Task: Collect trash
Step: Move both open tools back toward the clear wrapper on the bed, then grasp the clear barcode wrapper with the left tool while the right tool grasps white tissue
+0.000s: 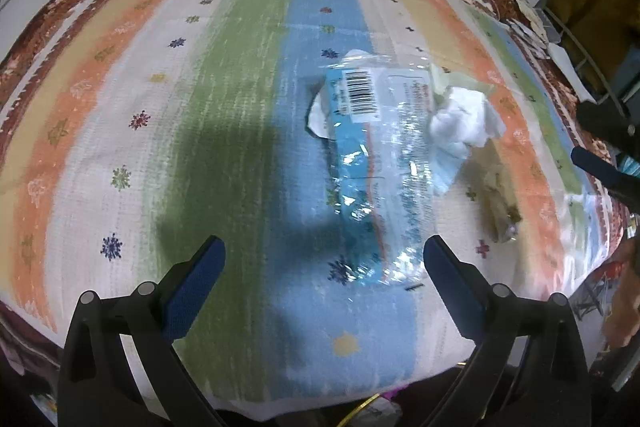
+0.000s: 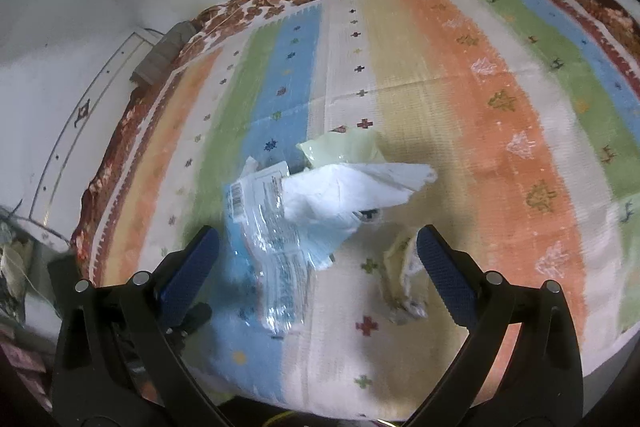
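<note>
So both tongs are spread wide with nothing in them right now. The left tongs (image 1: pixel 324 259) hover over the near end of the crinkly clear plastic wrapper with blue print and a barcode label (image 1: pixel 372 167), and the right tongs (image 2: pixel 318 253) sit over the same pile from the other side. All the trash is bunched together on the striped pastel woven cloth (image 1: pixel 200 107) covering the surface: the wrapper, a crumpled white tissue (image 1: pixel 464 123) lying on its far right edge, a pale green paper scrap (image 2: pixel 340 149) poking out behind the tissue, and a small yellowish crumpled scrap (image 2: pixel 402 275) just beside the wrapper, close to the right tongs' right finger.

My take on doing this grab well: the wrapper is thin and flat, so coming straight down will probably just pinch cloth. I'd tilt the left tongs and catch a raised wrinkle or the near edge, then close slowly. The tissue is puffy and looks like the easy pick for the right tongs, so centre on its bulk before squeezing. Watch that the tissue and wrapper overlap; lifting one may drag the other off.
</note>
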Demonstrator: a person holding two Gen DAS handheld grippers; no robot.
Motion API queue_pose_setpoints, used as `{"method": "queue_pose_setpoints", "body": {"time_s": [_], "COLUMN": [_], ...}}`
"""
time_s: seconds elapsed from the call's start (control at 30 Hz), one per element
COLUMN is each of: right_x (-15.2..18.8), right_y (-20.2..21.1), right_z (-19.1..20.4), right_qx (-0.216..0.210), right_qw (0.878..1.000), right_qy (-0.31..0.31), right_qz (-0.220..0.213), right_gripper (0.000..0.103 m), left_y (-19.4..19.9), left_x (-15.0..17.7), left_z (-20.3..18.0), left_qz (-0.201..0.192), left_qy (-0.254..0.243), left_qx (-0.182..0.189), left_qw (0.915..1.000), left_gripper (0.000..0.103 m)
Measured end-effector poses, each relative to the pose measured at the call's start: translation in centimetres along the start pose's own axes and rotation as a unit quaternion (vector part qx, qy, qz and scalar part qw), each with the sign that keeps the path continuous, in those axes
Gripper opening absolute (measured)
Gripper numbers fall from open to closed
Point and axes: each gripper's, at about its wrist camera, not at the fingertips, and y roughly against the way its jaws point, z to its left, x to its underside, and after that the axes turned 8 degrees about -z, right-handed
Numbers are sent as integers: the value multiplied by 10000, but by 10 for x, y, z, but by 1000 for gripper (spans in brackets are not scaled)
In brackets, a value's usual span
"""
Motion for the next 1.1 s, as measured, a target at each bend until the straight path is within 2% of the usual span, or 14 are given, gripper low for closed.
{"method": "queue_pose_setpoints", "body": {"time_s": [0.13, 0.33, 0.53, 0.6, 0.67, 0.77, 0.83, 0.9, 0.97, 1.1], "right_x": [-5, -12, -19, -20, -20, -21, -22, -21, -20, -16], "right_y": [-17, -42, -73, -83, -92, -105, -111, -116, -119, -120], "right_z": [2, -1, -17, -23, -29, -36, -37, -39, -41, -40], "right_qx": [46, 148, 189, 233, 281, 271, 292, 304, 289, 280], "right_qw": [9999, 9994, 9976, 9969, 9957, 9938, 9940, 9936, 9927, 9929], "right_qy": [-133, -311, -606, -675, -782, -944, -926, -951, -1006, -951], "right_qz": [2, 106, 267, 321, 409, 515, 497, 535, 605, 650], "right_gripper": [94, 93, 82, 80, 71, 65, 61, 57, 47, 31], "left_y": [-8, -16, -39, -47, -54, -60, -66, -69, -71, -77], "left_x": [-4, -14, -17, -16, -15, -13, -12, -10, -10, -10], "left_z": [10, 17, 20, 21, 22, 22, 20, 19, 16, 12], "left_qz": [-25, -98, 31, 89, 105, 122, 189, 205, 175, 154], "left_qy": [100, 286, 377, 374, 429, 467, 488, 488, 477, 480], "left_qx": [96, 633, 983, 1084, 1211, 1374, 1438, 1508, 1535, 1522], "left_qw": [9999, 9975, 9944, 9934, 9917, 9893, 9882, 9871, 9868, 9871], "left_gripper": [97, 96, 88, 81, 76, 68, 57, 55, 50, 13]}}
